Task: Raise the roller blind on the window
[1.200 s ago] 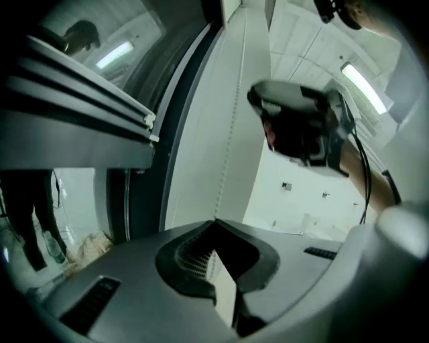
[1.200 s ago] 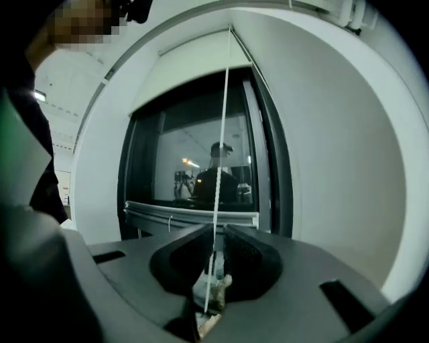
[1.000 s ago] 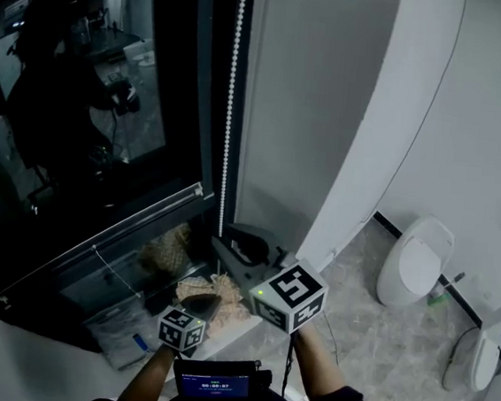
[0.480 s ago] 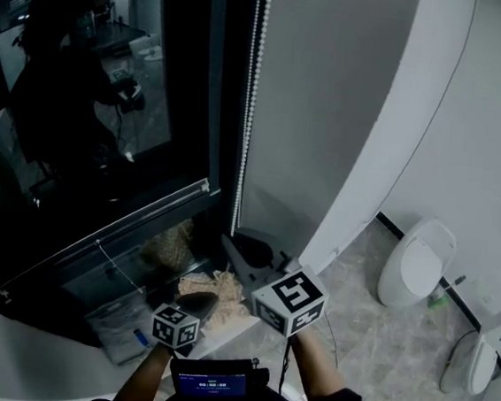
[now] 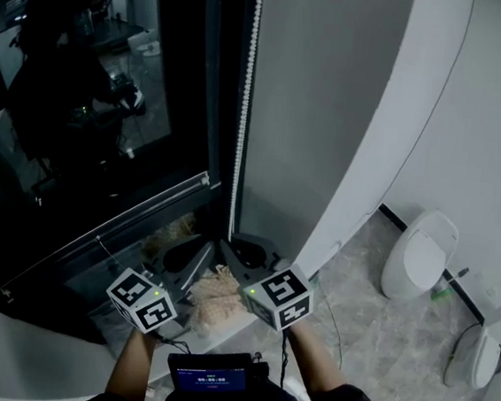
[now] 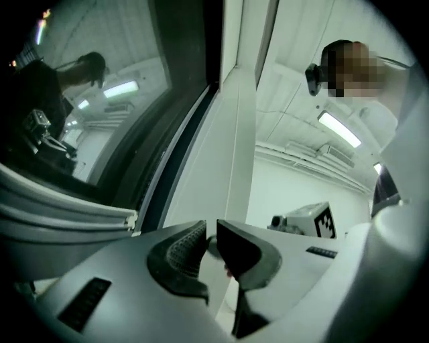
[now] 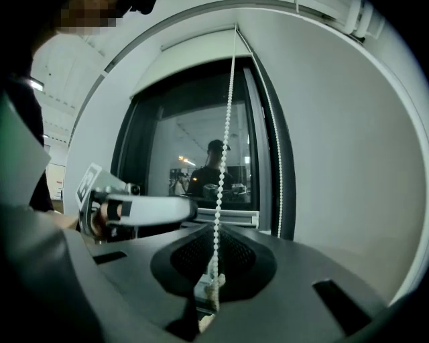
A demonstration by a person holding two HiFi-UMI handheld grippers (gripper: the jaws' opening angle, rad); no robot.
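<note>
A white bead chain [image 5: 245, 106] hangs beside the dark window [image 5: 108, 118] and the grey wall. My right gripper [image 5: 246, 255] is at the chain's lower end. In the right gripper view the chain [image 7: 224, 154] comes down between the jaws of my right gripper [image 7: 213, 268], which is shut on it. A second strand [image 7: 278, 167] hangs by the frame. A pale band across the window top looks like the blind [image 7: 188, 67]. My left gripper [image 5: 183, 264] is to the left, apart from the chain. In its own view my left gripper [image 6: 211, 244] has its jaws almost together and holds nothing.
A curved white wall [image 5: 366, 118] rises to the right. Two urinals [image 5: 418, 257] [image 5: 474, 361] line the right wall. Crumpled bags [image 5: 214, 294] lie on the sill below the grippers. A person's reflection [image 5: 58, 86] shows in the glass. A small screen [image 5: 210, 378] is at my chest.
My left gripper has risen and swung to the left, its cube now higher and further from the right one. The right gripper stays at the chain's lower end.
</note>
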